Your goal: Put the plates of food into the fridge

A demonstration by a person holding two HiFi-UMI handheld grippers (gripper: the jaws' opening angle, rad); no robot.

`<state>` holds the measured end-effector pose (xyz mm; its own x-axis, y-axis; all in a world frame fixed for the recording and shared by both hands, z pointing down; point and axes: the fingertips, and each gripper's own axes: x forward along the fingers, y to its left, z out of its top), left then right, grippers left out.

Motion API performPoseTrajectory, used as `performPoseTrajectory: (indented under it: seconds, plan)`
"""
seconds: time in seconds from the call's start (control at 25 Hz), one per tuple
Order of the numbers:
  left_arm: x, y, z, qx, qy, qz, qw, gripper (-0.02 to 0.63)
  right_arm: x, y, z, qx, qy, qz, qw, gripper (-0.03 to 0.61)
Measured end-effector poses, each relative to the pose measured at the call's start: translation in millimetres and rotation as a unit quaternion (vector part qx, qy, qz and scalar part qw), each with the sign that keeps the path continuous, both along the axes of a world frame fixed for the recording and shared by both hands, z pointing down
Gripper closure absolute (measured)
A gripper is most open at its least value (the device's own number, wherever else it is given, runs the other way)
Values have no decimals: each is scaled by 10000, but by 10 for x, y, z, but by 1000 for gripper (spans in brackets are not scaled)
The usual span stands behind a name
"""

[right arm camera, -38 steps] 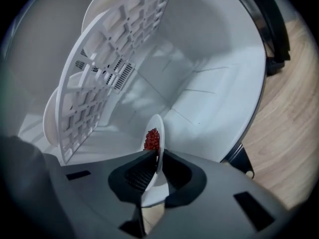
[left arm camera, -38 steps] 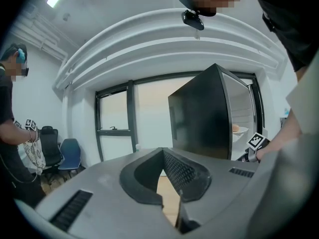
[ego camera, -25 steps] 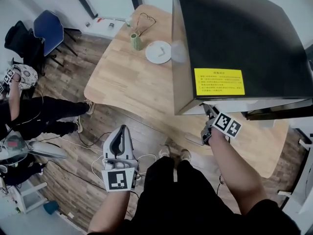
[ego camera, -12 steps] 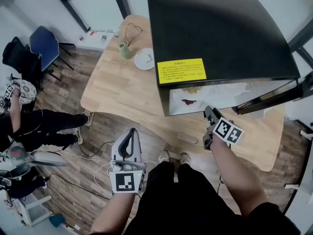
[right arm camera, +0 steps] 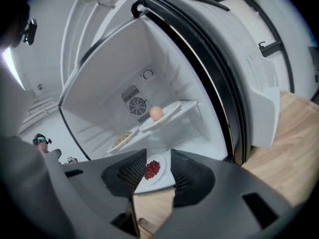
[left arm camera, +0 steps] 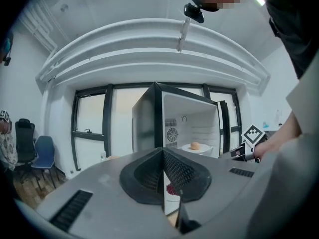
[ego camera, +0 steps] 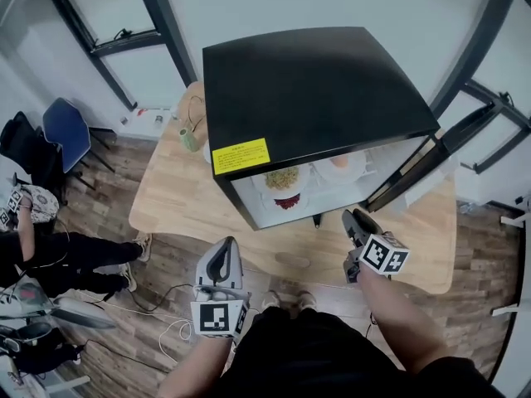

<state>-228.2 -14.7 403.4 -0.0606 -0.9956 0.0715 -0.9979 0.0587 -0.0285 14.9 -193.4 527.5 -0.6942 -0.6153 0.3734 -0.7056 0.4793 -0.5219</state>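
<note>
Matt black on the fridge (ego camera: pixel 315 89) outside, smooth white plastic inside; the tabletop (ego camera: pixel 178 201) shows pale wood grain, the floor (ego camera: pixel 137 326) darker, rougher wooden planks.

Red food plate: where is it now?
In the head view, the red food plate sits low in the open fridge's left half, just below the noodle plate.

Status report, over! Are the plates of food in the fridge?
Left gripper shut, empty. Right gripper empty, jaws closing. Three plates inside the fridge: yellowish food, red food, one round orange item. Door open, nothing in the way.
</note>
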Motion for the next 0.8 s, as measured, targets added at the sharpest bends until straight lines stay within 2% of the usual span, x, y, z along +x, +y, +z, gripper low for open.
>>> performPoseTrajectory:
  seconds: [0.16, 0.32, 0.44, 0.64, 0.8]
  plan:
    - [166, -53, -104, 127, 84, 121, 9998, 610, 151, 93, -477, 902, -65, -474, 9948, 517]
    - [294, -49, -85, 72, -85, 294, 9995, 609, 374, 180, -830, 1604, 51, -683, 9847, 555]
    - [334, -55, -46, 26, -129, 360, 9993, 609, 550, 239, -979, 2057, 372, -493, 9767, 555]
    - [369, -89, -59, -172, -164, 383, 9990, 609, 697, 279, -1020, 2154, 470, -257, 9750, 557]
    - [369, -115, -102, 14, -246, 443, 9987, 610, 696, 295, -1006, 2200, 506, -165, 9741, 557]
